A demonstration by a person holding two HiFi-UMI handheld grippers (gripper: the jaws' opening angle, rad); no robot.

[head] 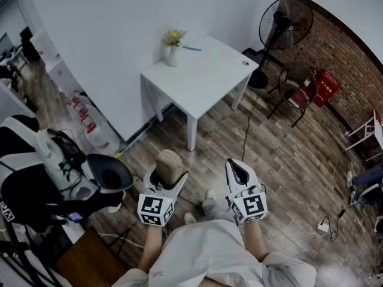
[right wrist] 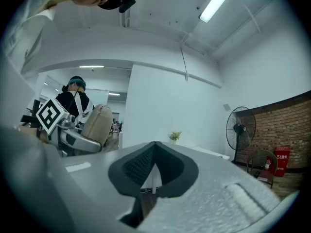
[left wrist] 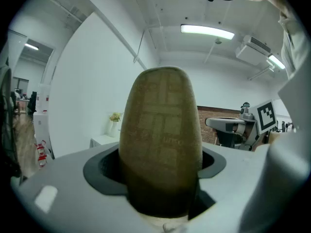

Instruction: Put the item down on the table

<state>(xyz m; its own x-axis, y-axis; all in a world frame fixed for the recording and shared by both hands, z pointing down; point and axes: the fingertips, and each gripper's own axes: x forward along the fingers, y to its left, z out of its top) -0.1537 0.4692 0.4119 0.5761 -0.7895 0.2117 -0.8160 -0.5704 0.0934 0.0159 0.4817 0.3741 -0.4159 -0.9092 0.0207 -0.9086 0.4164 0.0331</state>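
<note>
A tan, round-topped pouch (head: 169,165) stands upright between the jaws of my left gripper (head: 169,177), which is shut on it. Seen in the left gripper view, the pouch (left wrist: 163,140) fills the middle and the pads press on both its sides. My right gripper (head: 238,171) is beside it, shut with nothing in it; its tips meet in the right gripper view (right wrist: 155,143). Both grippers hang over the wooden floor, well short of the white table (head: 203,76). The table carries a small vase of flowers (head: 173,46) at its far corner.
A standing fan (head: 284,26), a dark chair (head: 297,88) and a red box (head: 326,87) stand by the brick wall on the right. A desk chair with bags (head: 60,160) and a black stool (head: 111,173) crowd the left. A cable (head: 245,130) runs across the floor.
</note>
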